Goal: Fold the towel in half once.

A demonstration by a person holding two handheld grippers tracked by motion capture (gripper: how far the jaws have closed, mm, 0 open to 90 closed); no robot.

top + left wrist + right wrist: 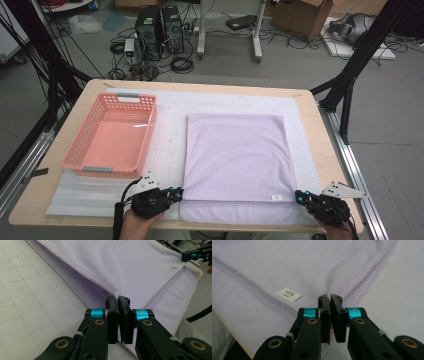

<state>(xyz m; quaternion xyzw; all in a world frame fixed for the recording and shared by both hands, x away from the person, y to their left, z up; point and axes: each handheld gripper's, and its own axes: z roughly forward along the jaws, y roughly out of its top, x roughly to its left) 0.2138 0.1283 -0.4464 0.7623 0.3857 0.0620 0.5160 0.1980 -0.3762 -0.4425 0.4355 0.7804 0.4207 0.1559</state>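
A lilac towel lies folded on the white mat, its upper layer stopping short of the near edge of the lower one. My left gripper sits at the upper layer's near left corner. In the left gripper view the jaws are shut on the towel, pinching its stitched hem. My right gripper is at the near right corner, close to a small white label. There the jaws are shut on the towel edge, with the label just to their left.
An empty pink plastic basket stands on the left of the white mat. The wooden table ends close behind both hands at the near edge. Black frame legs, computers and cables are on the floor beyond.
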